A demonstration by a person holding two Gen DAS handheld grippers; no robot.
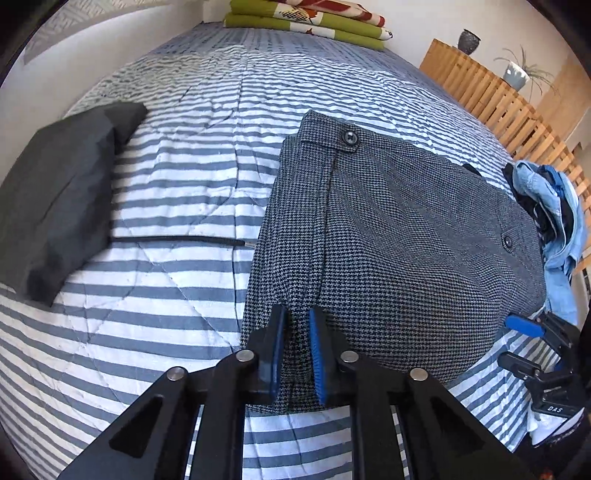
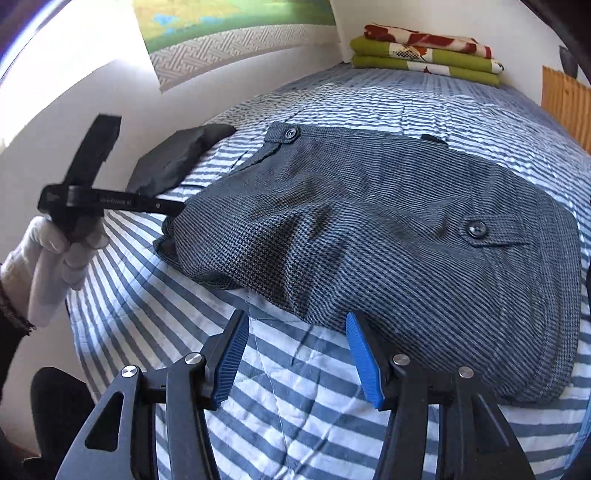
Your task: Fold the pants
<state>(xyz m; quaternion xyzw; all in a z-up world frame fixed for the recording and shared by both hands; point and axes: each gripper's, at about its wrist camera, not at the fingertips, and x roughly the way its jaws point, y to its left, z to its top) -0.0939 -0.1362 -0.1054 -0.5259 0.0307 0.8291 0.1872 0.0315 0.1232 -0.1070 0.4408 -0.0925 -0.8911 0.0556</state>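
Grey houndstooth pants point(image 1: 406, 229) lie folded into a compact block on the striped bed, waistband button towards the far end. My left gripper point(image 1: 297, 310) is pinched on the near left edge of the pants, with cloth between its blue pads. In the right wrist view the pants point(image 2: 388, 236) bulge up in the middle, and the left gripper point(image 2: 110, 199), held by a white-gloved hand point(image 2: 51, 258), reaches their left edge. My right gripper point(image 2: 295, 315) stands wide open over the near edge, with its right finger point(image 2: 364, 354) against the cloth.
A dark folded garment point(image 1: 55, 199) lies on the bed's left side beside the white wall. Folded green blankets point(image 1: 306, 22) sit at the far end. A crumpled blue denim pile point(image 1: 554, 221) lies at the right edge next to a wooden slatted rail point(image 1: 498, 96).
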